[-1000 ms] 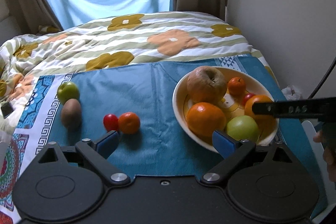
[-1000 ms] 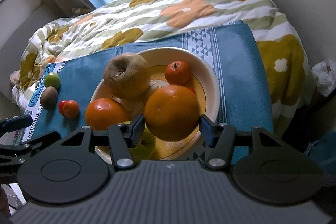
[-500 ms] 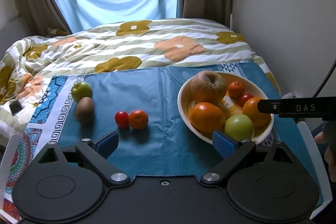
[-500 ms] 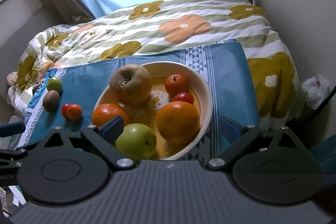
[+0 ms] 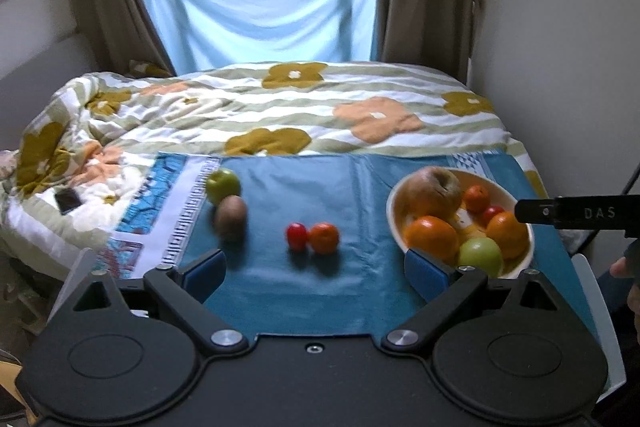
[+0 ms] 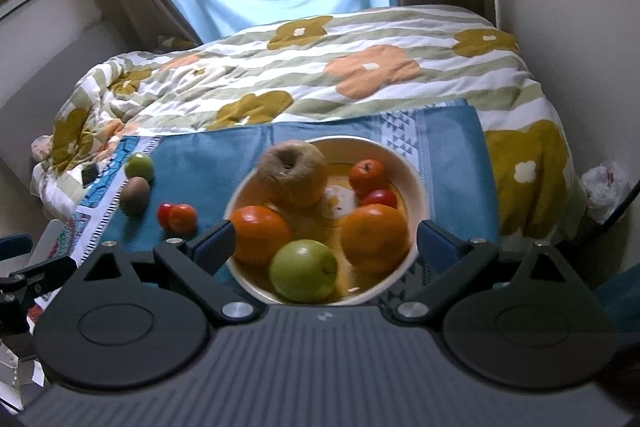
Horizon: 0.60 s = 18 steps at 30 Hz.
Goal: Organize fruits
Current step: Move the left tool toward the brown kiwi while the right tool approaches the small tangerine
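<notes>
A cream bowl (image 6: 416,179) on the blue cloth holds a brown apple (image 6: 292,169), two oranges (image 6: 376,231), a green apple (image 6: 303,270), a small orange fruit and a small red fruit. The bowl also shows in the left wrist view (image 5: 394,199). On the cloth to its left lie a green apple (image 5: 223,185), a kiwi (image 5: 231,217), a small red fruit (image 5: 297,235) and a small orange fruit (image 5: 324,237). My left gripper (image 5: 316,277) is open and empty, held back over the cloth's near edge. My right gripper (image 6: 324,247) is open and empty above the bowl's near side.
The blue cloth (image 5: 320,291) lies on a bed with a flowered quilt (image 5: 280,107). A dark phone (image 5: 68,201) rests on the quilt at the left. A wall runs along the right. Curtains and a window stand behind the bed.
My right gripper opened and let go of the large orange, which now lies in the bowl. Both grippers drew back and up from the fruit.
</notes>
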Each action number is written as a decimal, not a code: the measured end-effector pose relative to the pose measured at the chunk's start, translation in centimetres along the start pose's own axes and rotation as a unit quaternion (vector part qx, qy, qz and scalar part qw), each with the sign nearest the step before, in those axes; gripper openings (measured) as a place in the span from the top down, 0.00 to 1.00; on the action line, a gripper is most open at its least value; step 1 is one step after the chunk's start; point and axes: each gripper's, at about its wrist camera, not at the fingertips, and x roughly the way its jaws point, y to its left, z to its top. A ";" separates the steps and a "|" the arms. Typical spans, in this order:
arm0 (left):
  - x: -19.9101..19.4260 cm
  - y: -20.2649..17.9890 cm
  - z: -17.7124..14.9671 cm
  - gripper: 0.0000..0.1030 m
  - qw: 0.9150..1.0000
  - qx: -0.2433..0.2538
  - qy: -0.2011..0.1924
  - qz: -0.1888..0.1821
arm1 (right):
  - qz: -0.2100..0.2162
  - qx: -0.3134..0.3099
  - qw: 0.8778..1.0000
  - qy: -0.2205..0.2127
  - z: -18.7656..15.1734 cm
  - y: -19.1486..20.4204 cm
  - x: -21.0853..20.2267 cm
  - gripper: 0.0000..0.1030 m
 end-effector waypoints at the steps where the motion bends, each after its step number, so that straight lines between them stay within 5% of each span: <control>1: -0.1 0.5 0.2 0.05 1.000 0.000 -0.001 0.002 | 0.001 -0.003 1.000 -0.001 0.2 0.4 -0.1 0.00; 18: 4.9 10.4 4.3 0.05 0.999 0.036 0.025 -0.027 | -0.013 -0.021 1.000 0.007 1.1 11.1 3.1 0.00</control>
